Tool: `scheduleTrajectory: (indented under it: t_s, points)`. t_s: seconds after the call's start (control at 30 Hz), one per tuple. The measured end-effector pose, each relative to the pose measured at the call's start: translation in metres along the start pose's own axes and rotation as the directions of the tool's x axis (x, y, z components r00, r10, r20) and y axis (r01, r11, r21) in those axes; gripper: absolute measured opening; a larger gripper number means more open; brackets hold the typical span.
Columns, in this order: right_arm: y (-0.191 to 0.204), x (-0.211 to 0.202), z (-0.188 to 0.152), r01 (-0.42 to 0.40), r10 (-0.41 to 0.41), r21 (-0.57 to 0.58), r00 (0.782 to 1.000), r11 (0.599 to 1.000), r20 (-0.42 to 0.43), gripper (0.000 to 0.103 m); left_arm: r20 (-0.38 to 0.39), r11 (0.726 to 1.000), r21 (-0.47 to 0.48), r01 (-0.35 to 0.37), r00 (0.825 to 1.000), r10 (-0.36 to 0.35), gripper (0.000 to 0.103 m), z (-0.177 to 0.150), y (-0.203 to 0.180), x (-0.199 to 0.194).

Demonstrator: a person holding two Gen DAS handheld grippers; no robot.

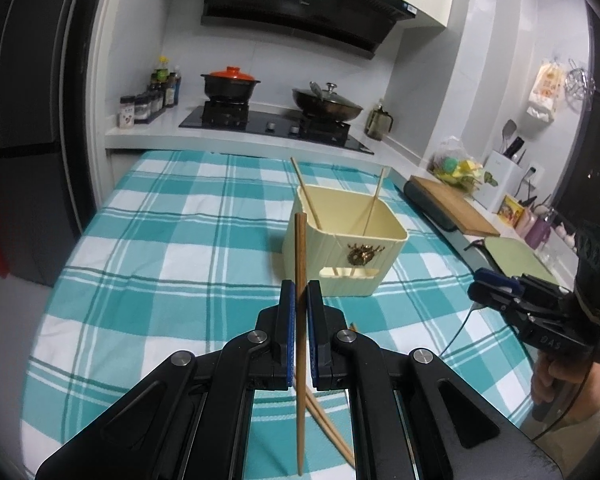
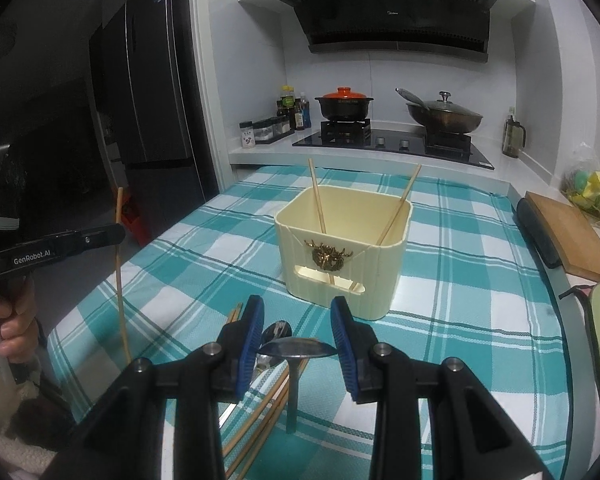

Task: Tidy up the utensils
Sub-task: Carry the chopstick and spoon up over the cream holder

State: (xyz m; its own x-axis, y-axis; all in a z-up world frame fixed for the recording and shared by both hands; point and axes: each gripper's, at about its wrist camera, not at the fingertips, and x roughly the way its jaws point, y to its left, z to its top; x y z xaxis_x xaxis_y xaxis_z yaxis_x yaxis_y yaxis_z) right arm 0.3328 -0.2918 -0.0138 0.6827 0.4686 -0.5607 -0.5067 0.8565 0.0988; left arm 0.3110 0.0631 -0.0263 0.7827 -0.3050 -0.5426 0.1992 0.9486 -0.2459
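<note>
A cream utensil holder (image 1: 342, 248) (image 2: 346, 248) stands on the checked tablecloth with two chopsticks (image 1: 306, 194) (image 2: 317, 200) leaning inside. My left gripper (image 1: 299, 294) is shut on a brown chopstick (image 1: 301, 264), held upright just in front of the holder; it also shows in the right wrist view (image 2: 119, 272). My right gripper (image 2: 296, 320) is open, jaws either side of a metal spoon (image 2: 296, 350) whose bowl sits between them. Whether a pad touches it I cannot tell. More chopsticks (image 2: 260, 420) and a second spoon (image 2: 276, 334) lie on the cloth below.
The teal checked tablecloth (image 2: 460, 320) covers the table. A wooden cutting board (image 2: 572, 236) and green mat (image 1: 516, 256) lie at the right edge. A stove with pots (image 2: 388, 136) is behind. A dark fridge (image 2: 148, 80) stands left.
</note>
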Motion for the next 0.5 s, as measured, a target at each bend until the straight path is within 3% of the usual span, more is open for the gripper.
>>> scheduleTrajectory:
  t_s: [0.23,0.5]
  points:
    - [0.001,-0.007,0.03,-0.011,0.011,-0.013,1.0,1.0,0.029,0.035,0.021,1.0,-0.001,0.03,0.999,-0.03,0.004,0.025,-0.008,0.0]
    - [-0.009,-0.007,0.097,-0.02,0.023,-0.03,0.997,0.999,0.077,0.035,0.119,0.998,0.047,0.05,0.991,-0.056,0.004,0.102,-0.032,0.004]
